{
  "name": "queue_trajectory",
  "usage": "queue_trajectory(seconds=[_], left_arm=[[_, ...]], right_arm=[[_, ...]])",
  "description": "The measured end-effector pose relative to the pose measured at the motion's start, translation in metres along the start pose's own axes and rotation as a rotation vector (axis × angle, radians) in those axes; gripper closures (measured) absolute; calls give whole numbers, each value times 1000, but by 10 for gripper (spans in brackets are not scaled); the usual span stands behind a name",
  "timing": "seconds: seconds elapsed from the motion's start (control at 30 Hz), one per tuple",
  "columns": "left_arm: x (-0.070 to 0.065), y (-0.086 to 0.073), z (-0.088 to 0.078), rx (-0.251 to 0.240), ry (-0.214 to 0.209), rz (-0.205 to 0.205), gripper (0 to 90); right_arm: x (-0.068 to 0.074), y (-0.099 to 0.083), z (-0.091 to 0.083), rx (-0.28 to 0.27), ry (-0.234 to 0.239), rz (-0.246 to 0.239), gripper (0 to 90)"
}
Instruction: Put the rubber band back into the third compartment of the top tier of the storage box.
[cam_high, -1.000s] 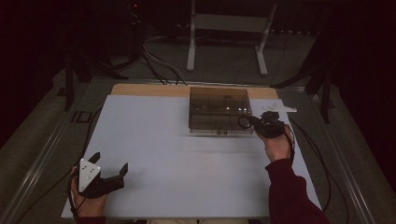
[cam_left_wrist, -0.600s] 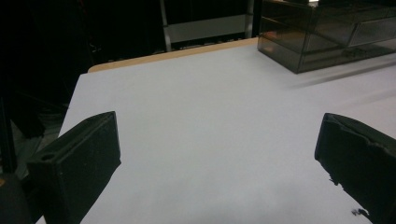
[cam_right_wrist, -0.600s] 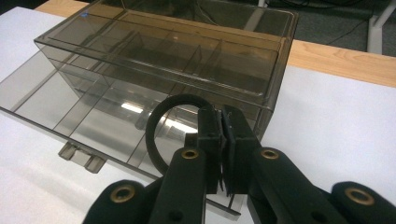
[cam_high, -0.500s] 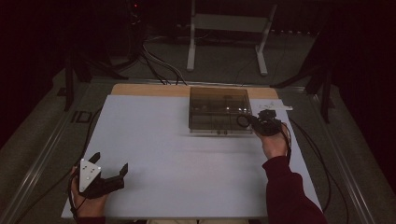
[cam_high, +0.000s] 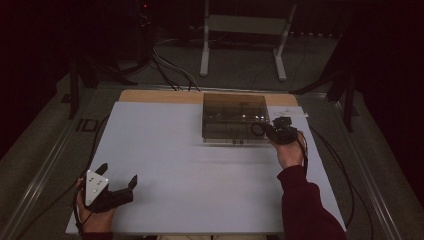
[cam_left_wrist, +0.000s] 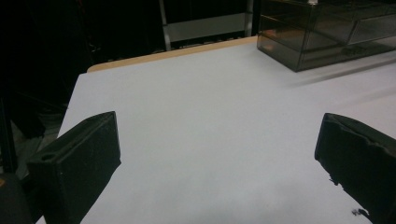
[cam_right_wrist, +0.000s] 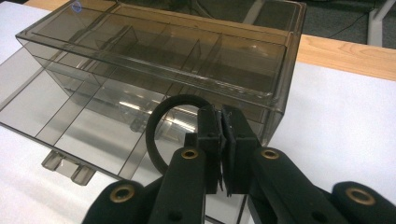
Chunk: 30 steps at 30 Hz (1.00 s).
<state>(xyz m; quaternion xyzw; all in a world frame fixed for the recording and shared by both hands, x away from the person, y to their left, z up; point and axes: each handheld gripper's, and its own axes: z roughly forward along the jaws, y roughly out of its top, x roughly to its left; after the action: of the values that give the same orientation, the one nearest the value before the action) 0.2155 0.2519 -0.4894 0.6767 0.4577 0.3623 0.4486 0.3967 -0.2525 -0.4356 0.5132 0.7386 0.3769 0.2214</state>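
While the left gripper (cam_high: 118, 187) just sits way off to the near-left of the smoky plastic organizer box (cam_high: 235, 117) with jaws spread wide and nothing in them, the right gripper (cam_high: 270, 131) is pinching a black ring (cam_right_wrist: 161, 135) tight right at the box's front right corner.

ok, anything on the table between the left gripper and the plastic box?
Nothing. In the left gripper view, bare white tabletop runs from the open left gripper to the plastic box; the high view agrees.

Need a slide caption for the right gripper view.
Right gripper, jaws shut on a black ring, in front of a smoky clear compartment box.
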Motion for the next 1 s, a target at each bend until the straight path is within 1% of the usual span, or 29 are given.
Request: queue_trajectory(seconds=[0.33, 0.57, 0.6, 0.63, 0.67, 0.7, 0.8, 0.87, 1.0], left_arm=[[0, 0, 0, 1, 1, 1, 11], [0, 0, 0, 3, 0, 3, 10], [0, 0, 0, 4, 0, 3, 11], [0, 0, 0, 3, 0, 3, 11], [0, 0, 0, 3, 0, 3, 11], [0, 0, 0, 3, 0, 3, 11], [-1, 0, 0, 4, -1, 4, 11], [-1, 0, 0, 3, 0, 4, 10], [-1, 0, 0, 3, -1, 3, 11]], right_arm=[[4, -1, 8, 28, -14, -19, 874], [4, -4, 11, 54, -8, -22, 860], [4, -4, 12, 59, 1, -23, 809], [4, -4, 12, 64, 11, -28, 733], [4, -5, 12, 63, 17, -35, 677], [5, -5, 12, 57, 14, -41, 645], [6, -6, 10, 43, 18, -46, 571], [6, -6, 9, 39, 21, -42, 558], [6, -6, 5, 17, 25, -43, 486]])
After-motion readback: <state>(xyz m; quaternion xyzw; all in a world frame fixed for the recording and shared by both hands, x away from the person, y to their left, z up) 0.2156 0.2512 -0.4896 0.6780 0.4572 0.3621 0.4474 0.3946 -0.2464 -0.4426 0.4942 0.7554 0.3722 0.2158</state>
